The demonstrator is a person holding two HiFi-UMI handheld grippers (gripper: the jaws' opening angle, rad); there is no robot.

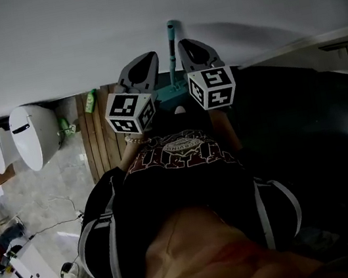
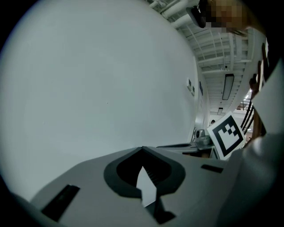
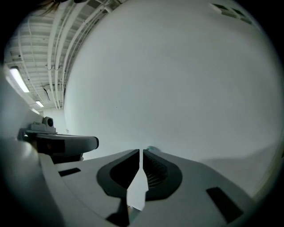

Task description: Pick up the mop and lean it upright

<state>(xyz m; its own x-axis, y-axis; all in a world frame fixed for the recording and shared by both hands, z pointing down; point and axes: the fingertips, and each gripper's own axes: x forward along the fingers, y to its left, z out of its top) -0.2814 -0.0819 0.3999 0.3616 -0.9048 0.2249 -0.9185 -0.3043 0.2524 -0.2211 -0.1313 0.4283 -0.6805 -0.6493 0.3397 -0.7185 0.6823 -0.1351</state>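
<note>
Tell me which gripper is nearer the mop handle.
Right. The right gripper points at the wall close beside the mop handle, on its right. The left gripper is farther off, on the handle's left. Neither holds it.

Teal mop (image 1: 172, 43) against a plain white wall (image 1: 43, 38).

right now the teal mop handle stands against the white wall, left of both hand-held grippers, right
Not left of both: the teal mop handle stands against the white wall between the left hand-held gripper and the right hand-held gripper, as the head view shows.
</note>
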